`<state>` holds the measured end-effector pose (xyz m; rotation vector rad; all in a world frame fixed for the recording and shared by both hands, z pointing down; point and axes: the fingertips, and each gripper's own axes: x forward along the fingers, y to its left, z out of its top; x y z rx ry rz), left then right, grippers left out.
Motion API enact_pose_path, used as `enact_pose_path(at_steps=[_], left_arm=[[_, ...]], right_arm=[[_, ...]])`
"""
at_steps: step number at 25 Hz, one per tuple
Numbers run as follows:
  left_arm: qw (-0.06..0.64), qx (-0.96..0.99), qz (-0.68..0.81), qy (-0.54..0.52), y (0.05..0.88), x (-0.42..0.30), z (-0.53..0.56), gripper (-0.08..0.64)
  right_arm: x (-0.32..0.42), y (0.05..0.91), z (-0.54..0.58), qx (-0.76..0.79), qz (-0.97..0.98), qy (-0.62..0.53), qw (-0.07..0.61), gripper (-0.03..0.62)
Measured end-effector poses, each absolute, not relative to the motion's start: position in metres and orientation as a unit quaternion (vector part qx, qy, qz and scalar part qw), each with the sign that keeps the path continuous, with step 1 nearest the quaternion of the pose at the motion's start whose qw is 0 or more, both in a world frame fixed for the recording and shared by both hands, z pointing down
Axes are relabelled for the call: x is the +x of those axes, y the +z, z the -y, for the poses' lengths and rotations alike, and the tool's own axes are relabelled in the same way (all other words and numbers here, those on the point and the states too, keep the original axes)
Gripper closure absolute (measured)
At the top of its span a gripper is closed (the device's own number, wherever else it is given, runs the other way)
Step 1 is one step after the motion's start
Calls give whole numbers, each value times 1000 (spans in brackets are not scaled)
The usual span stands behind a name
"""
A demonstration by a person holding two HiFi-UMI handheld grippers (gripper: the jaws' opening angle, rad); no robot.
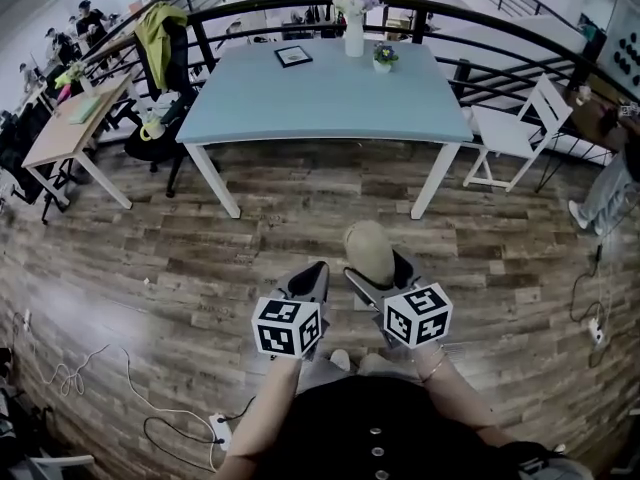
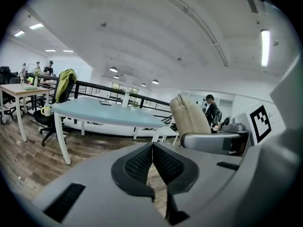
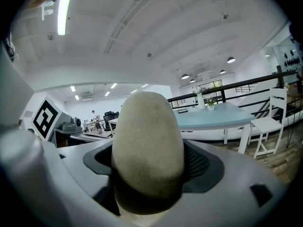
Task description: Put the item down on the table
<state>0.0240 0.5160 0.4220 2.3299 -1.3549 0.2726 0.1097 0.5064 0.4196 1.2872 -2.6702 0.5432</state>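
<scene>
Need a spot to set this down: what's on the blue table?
A white vase, a small potted plant and a flat dark frame, all near the table's far edge. Anything behind the vase is hidden.

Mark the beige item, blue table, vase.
beige item (image 3: 147, 145), right gripper view, its rounded front.
table (image 1: 330, 98), head view, bare top.
vase (image 1: 354, 38), head view, white body.

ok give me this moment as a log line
left hand-held gripper: shut, empty | right hand-held gripper: shut on beige item | table: ahead, item not yet on it
</scene>
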Motion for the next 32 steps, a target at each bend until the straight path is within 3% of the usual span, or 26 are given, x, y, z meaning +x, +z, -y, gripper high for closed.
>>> enact_pose_path(at_steps=[18, 32], left_arm=[[240, 842, 473, 95, 447, 0, -448, 541], [238, 827, 502, 89, 445, -1, -280, 541]], right_arm=[[87, 437, -438, 432, 878, 196, 64, 187], [85, 434, -258, 403, 893, 189, 64, 187]])
